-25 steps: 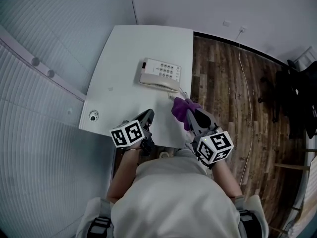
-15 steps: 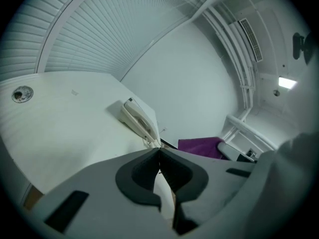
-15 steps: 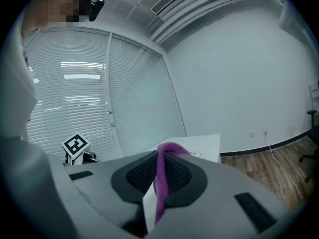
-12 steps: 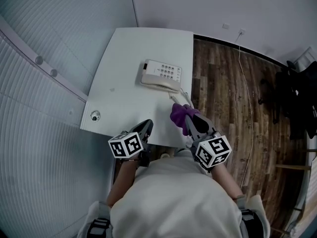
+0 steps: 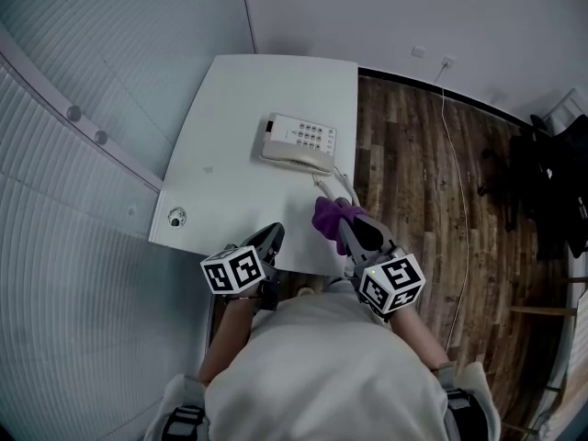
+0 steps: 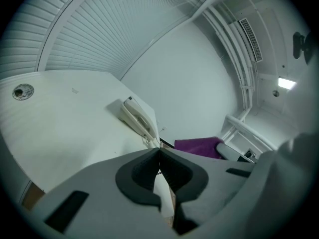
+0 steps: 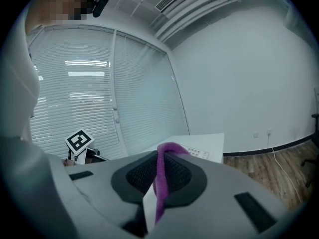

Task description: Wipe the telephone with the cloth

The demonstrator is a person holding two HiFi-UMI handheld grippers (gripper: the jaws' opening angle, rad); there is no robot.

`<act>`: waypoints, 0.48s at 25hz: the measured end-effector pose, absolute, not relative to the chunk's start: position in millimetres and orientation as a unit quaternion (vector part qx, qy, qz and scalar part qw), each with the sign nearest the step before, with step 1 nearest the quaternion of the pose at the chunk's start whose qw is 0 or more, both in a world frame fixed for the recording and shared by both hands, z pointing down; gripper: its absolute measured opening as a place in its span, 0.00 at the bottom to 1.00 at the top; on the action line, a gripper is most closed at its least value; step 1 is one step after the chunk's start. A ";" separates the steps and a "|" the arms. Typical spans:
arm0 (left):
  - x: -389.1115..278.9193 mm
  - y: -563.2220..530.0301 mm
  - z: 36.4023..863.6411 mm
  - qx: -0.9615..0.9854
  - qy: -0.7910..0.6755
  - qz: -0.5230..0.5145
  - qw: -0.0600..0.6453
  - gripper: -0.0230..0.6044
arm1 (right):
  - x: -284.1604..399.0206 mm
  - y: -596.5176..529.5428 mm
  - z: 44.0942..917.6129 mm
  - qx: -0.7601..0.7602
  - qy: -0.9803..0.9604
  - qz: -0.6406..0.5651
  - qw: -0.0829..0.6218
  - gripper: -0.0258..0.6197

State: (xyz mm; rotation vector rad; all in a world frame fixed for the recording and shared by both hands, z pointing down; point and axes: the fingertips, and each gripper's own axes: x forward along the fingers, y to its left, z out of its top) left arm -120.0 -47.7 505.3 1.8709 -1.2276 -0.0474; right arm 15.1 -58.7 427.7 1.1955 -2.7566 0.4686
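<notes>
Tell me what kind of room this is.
Probably a plain office: a white desk carrying a corded push-button telephone, slatted blinds along one wall, and a wood-look floor.

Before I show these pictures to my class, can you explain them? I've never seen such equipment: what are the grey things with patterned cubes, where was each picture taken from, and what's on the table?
There is no machine: a person at a white table holds a two-jaw tool in each hand; the patterned cubes belong to those tools. One picture looks steeply down from a camera on the person's head; the other two come from cameras riding on each tool, looking along its jaws. On the table lies a pale telephone. The left tool is shut and empty. The right tool is shut on a purple cloth, short of the telephone.
</notes>
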 end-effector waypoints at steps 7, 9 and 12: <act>-121.9 -49.7 506.2 0.749 -0.495 -0.025 0.439 0.07 | 19.6 -60.6 428.9 0.399 -0.901 0.162 0.045 0.11; -122.0 -50.5 506.6 0.748 -0.495 -0.027 0.440 0.07 | 20.7 -61.9 429.1 0.401 -0.900 0.161 0.047 0.11; -123.2 -51.0 507.8 0.746 -0.496 -0.028 0.443 0.07 | 22.4 -62.7 429.1 0.403 -0.899 0.164 0.045 0.11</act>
